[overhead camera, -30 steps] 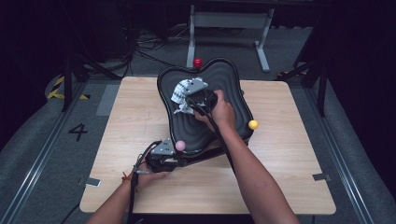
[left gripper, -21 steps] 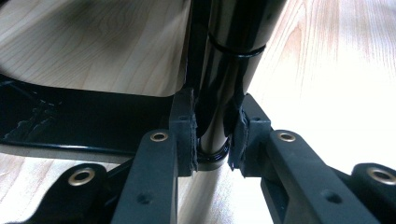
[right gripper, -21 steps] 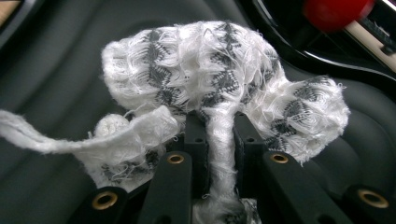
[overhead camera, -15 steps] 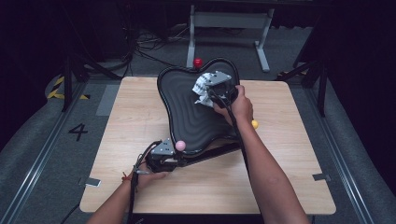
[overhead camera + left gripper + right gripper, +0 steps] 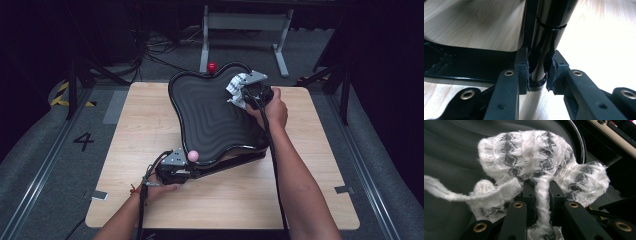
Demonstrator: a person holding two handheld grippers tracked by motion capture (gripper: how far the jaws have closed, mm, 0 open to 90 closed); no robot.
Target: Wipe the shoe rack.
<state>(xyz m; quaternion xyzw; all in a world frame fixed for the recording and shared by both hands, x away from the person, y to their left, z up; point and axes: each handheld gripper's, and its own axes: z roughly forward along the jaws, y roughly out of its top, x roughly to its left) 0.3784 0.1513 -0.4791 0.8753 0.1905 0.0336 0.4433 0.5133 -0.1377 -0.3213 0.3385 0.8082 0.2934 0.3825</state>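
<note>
A black, ridged, wavy-edged seat shell (image 5: 212, 117) lies tilted on the wooden table (image 5: 150, 125). My right gripper (image 5: 244, 94) is at its far right rim, shut on a white and grey knitted cloth (image 5: 237, 86) that rests on the ridged surface. In the right gripper view the cloth (image 5: 529, 157) bunches above the gripper (image 5: 541, 187), a strand pinched between the pads. My left gripper (image 5: 194, 172) lies low at the shell's near edge. It (image 5: 537, 66) is shut on a glossy black tube (image 5: 549, 30) under the shell.
A pink ball (image 5: 192, 156) sits by the left gripper at the shell's near rim. A red ball (image 5: 212, 66) lies past the table's far edge. A grey metal stand (image 5: 247, 22) and cables are on the floor behind. Black frame bars (image 5: 469, 65) run under the shell.
My right gripper has carried the cloth from the middle of the ridged surface over to its far right rim. The left gripper and the shell have stayed put.
</note>
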